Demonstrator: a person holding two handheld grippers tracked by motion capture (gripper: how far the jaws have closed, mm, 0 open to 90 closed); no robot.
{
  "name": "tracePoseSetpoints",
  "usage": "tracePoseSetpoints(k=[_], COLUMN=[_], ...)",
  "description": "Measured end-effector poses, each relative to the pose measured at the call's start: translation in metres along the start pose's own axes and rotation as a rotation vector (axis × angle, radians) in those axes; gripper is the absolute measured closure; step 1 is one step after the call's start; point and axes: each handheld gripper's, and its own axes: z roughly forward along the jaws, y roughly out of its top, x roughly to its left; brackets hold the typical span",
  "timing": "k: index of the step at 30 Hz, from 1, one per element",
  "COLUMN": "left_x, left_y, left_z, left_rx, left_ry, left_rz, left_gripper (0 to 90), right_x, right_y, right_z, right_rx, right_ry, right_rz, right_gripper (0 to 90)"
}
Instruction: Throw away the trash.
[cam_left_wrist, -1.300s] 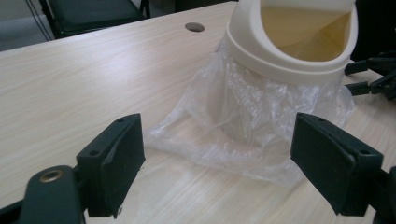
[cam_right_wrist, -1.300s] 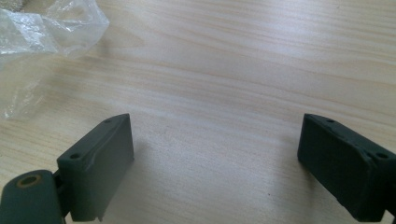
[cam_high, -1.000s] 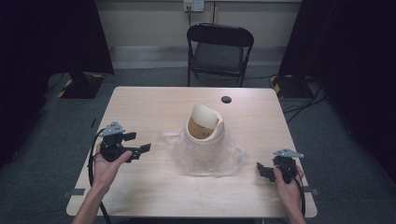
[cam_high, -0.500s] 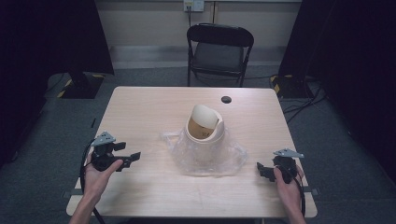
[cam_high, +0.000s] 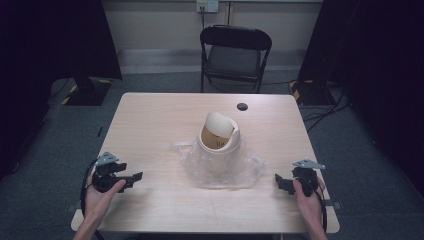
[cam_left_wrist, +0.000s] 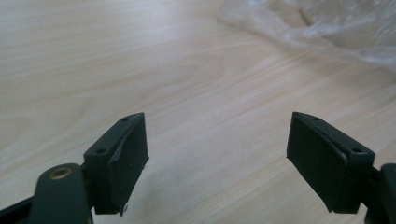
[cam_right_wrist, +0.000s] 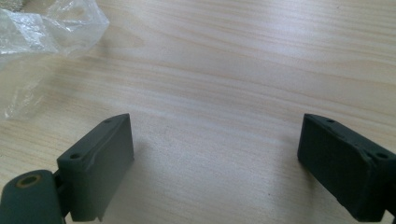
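At the table's (cam_high: 150, 115) near corners, the left gripper (cam_high: 131, 178) and right gripper (cam_high: 280, 182) rest with jaws parted around nothing, the left's having just been closing, well apart from the centred plastic bag (cam_high: 222, 167) and its small bin (cam_high: 218, 134).

Wooden table (cam_high: 150, 125); plastic bag (cam_high: 220, 167); black disc (cam_high: 242, 106)

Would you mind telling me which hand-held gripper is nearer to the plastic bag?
Right. The right hand-held gripper sits just off the plastic bag; the left hand-held gripper is farther away.

One bin (cam_high: 218, 136), one plastic bag (cam_high: 220, 167), two claws, one chair (cam_high: 235, 55), one table (cam_high: 150, 120)
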Motion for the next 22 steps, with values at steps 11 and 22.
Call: tracePoseSetpoints(k=[11, 22], left_x=[0.008, 0.011], left_y=[-0.022, -0.026], left_z=[0.016, 0.025], left_rx=[0.078, 0.024], left_ry=[0.119, 0.146], left_rz=[0.028, 0.048], left_gripper=[20.4, 11.7], right_x=[0.0, 0.0], right_y=[0.0, 0.0], right_z=[0.0, 0.0], right_rx=[0.0, 0.0], right_ry=[0.0, 0.0], right_rz=[0.0, 0.0], right_gripper=[9.7, 9.7])
